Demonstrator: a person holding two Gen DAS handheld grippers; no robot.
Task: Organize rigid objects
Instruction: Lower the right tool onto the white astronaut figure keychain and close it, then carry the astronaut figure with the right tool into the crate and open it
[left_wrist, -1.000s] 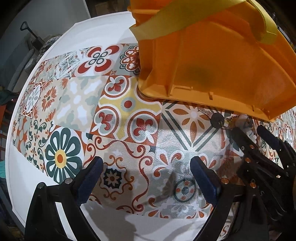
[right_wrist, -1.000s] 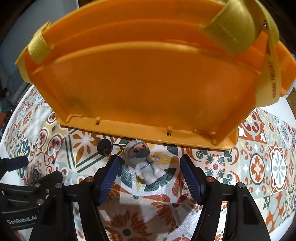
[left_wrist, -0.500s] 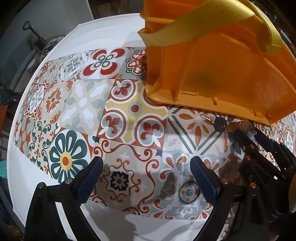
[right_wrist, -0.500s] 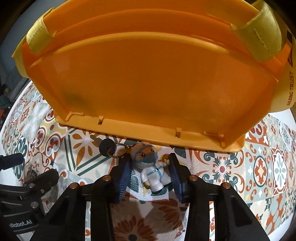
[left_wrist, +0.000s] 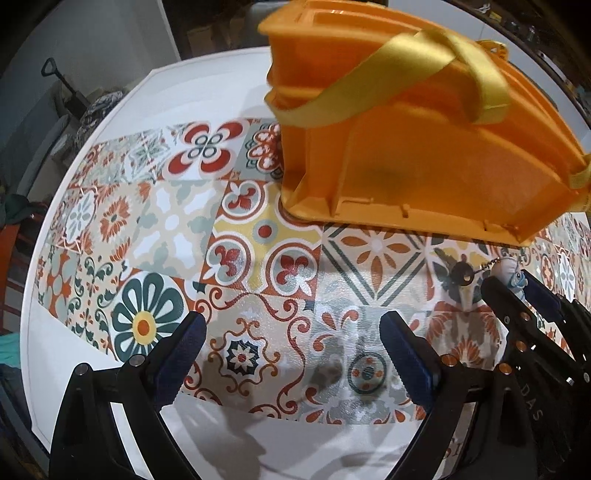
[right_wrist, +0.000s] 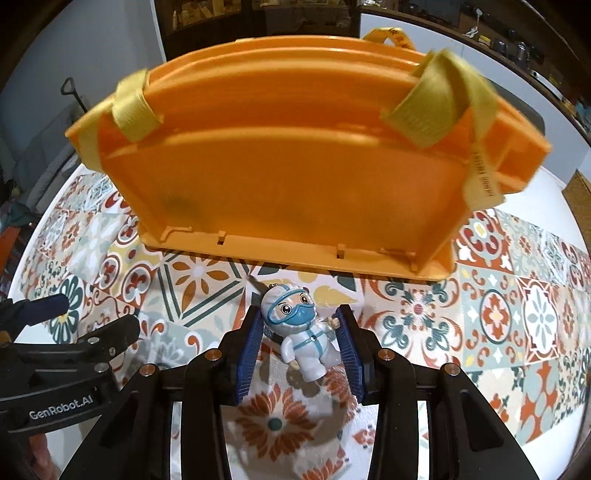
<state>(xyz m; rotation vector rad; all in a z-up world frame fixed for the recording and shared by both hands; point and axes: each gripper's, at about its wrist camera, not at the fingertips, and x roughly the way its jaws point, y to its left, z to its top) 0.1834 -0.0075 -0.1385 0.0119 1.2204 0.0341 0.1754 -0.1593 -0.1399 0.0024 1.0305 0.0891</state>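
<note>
A small white doll keychain (right_wrist: 303, 332) in a blue mask and goggles is held between the blue pads of my right gripper (right_wrist: 301, 347), which is shut on it just above the table. An orange plastic basket (right_wrist: 295, 184) with yellow straps stands right behind it. In the left wrist view the doll (left_wrist: 511, 273) and its black key fob (left_wrist: 462, 274) hang at the right gripper's tips, in front of the basket (left_wrist: 424, 158). My left gripper (left_wrist: 291, 354) is open and empty over the tablecloth, left of the right gripper.
A round white table (left_wrist: 207, 81) carries a patterned tile cloth (left_wrist: 173, 229). The left gripper's body (right_wrist: 62, 369) sits at the left of the right wrist view. Dark shelves (right_wrist: 258, 14) stand behind the table.
My right gripper closed on the doll keychain and lifted it off the cloth, pulling back a little from the basket. The left gripper stayed open and drew back slightly.
</note>
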